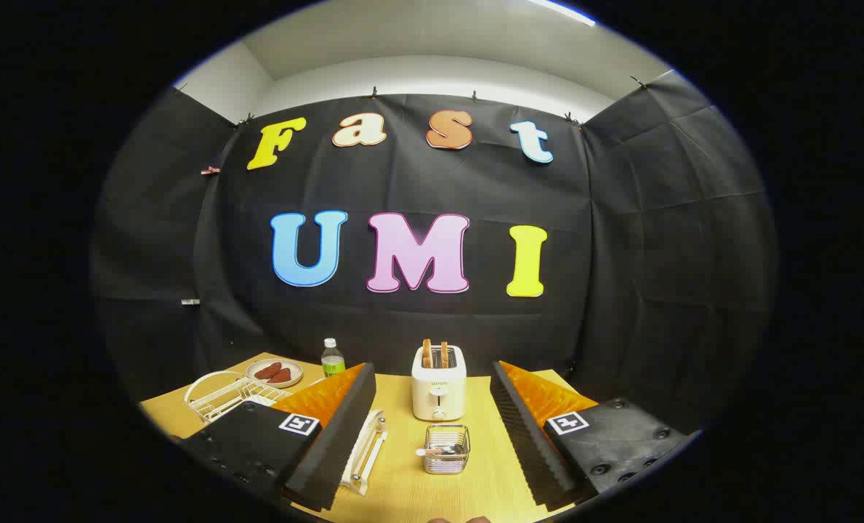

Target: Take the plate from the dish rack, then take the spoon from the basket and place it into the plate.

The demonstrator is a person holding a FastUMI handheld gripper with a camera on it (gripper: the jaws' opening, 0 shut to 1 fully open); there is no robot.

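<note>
My gripper (430, 374) is open and held above the wooden table (475, 479), with nothing between its fingers. A small wire basket (447, 449) stands on the table between the fingers, with a spoon (435, 452) lying in it. The white wire dish rack (224, 396) sits off to the left, partly hidden behind the left finger; a white part of it (368, 450) shows just inside that finger. Beyond the rack lies a pale plate (274, 373) holding brown pieces of food.
A white toaster (439, 383) with two slices of toast stands straight ahead, just beyond the basket. A small bottle with a green label (332, 358) stands near the back wall, beside the plate. Black cloth walls close the table in.
</note>
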